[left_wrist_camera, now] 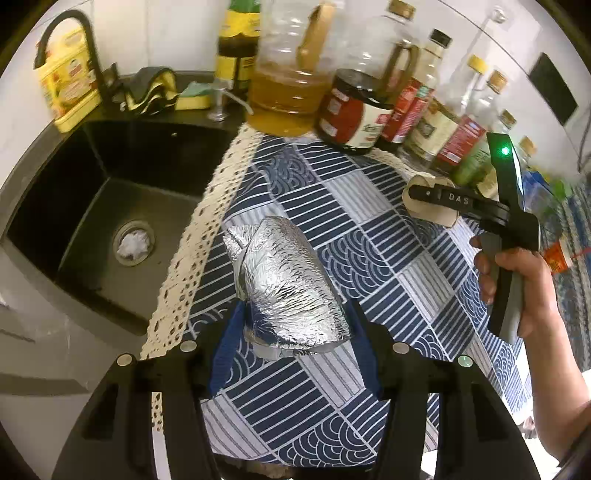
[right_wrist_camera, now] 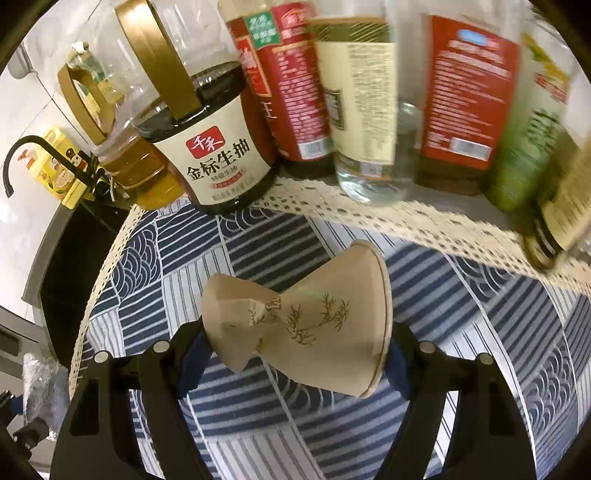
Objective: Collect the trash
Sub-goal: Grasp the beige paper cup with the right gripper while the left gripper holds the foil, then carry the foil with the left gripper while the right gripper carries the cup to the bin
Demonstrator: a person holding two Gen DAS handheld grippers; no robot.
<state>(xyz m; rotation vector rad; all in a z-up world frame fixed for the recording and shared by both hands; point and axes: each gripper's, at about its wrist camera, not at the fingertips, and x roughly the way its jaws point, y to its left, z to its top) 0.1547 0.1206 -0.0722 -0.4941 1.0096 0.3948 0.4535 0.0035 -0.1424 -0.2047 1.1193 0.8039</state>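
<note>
A crumpled wad of silver foil (left_wrist_camera: 284,280) lies over the blue patterned cloth (left_wrist_camera: 369,236), and my left gripper (left_wrist_camera: 295,321) is shut on its near end, a blue pad on each side. A crushed tan paper cup (right_wrist_camera: 306,321) with a bamboo print spans the gap of my right gripper (right_wrist_camera: 295,350), and both pads touch its ends. In the left wrist view, a hand (left_wrist_camera: 517,273) at the right holds the right gripper (left_wrist_camera: 428,201) over that cup (left_wrist_camera: 439,219), which lies next to the bottles.
A black sink (left_wrist_camera: 48,177) with a tap (left_wrist_camera: 70,22) lies left of the cloth's lace edge. A soy sauce jar (right_wrist_camera: 218,155), an oil jug (left_wrist_camera: 288,85) and several bottles (right_wrist_camera: 469,96) line the back of the counter. A sponge (left_wrist_camera: 192,99) sits behind the sink.
</note>
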